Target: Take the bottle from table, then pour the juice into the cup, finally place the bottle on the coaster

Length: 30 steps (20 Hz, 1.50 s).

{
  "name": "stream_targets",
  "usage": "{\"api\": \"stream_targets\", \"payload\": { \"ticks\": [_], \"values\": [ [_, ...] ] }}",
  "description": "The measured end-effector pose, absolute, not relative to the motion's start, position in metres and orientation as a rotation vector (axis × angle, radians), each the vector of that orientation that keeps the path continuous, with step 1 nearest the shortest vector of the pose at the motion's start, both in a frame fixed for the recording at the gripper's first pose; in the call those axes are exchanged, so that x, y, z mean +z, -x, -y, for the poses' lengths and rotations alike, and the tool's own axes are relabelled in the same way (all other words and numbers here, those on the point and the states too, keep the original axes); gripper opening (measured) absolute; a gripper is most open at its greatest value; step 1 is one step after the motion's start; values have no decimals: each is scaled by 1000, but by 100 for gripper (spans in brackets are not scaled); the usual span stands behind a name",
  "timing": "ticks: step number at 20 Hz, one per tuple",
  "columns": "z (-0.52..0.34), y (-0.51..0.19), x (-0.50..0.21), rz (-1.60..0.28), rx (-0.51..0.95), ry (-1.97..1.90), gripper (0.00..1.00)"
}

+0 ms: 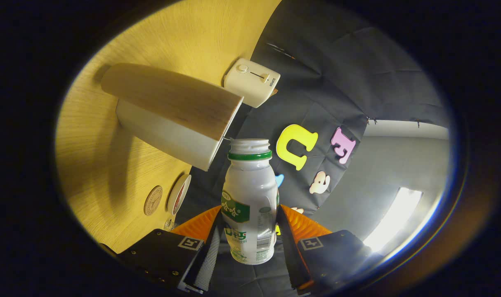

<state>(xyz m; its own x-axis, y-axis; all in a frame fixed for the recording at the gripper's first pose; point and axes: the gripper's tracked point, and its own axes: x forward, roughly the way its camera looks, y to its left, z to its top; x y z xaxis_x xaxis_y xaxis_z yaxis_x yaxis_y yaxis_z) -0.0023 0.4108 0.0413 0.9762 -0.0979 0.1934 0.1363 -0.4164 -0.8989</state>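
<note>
The hand-held gripper point(250, 241) pinches the bottle point(249, 202) between its two fingers, one pressed on each side of the lower body. The bottle is uncapped, with a green ring under its open mouth, and it is lifted clear of the worktop point(110, 165). The view is rolled hard over, so the worktop stands like a wall on the left; by that, the bottle looks tipped well to one side, its mouth pointing across the scene rather than up.

On the worktop, left of the bottle, sits the cup point(178, 194), seen edge-on, and just left of it the round coaster point(153, 200). Farther off stand a wood-topped box point(172, 113) and, beyond it, a toaster point(251, 82).

As a judgement: the pick-up is done and the pour is the step in hand. No stream of juice can be made out, and the bottle's mouth is not plainly over the cup, so whether pouring is under way I cannot tell. Setting the bottle on the coaster remains; the coaster is bare.
</note>
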Motion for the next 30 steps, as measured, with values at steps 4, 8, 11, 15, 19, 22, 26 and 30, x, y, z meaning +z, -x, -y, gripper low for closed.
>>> {"api": "stream_targets", "payload": {
  "ticks": [4,8,11,15,19,22,26,30],
  "values": [
    [-416,2,45,44,-264,2005,70],
    [-419,2,47,50,-276,2024,70],
    [-422,3,46,63,-284,2047,70],
    [-426,3,48,76,-290,2066,70],
    [-429,3,48,96,-295,2081,70],
    [-432,3,47,102,-301,2098,70],
    [-434,3,46,98,-306,2109,70],
    [-435,3,46,101,-304,2109,70]
  ]
}}
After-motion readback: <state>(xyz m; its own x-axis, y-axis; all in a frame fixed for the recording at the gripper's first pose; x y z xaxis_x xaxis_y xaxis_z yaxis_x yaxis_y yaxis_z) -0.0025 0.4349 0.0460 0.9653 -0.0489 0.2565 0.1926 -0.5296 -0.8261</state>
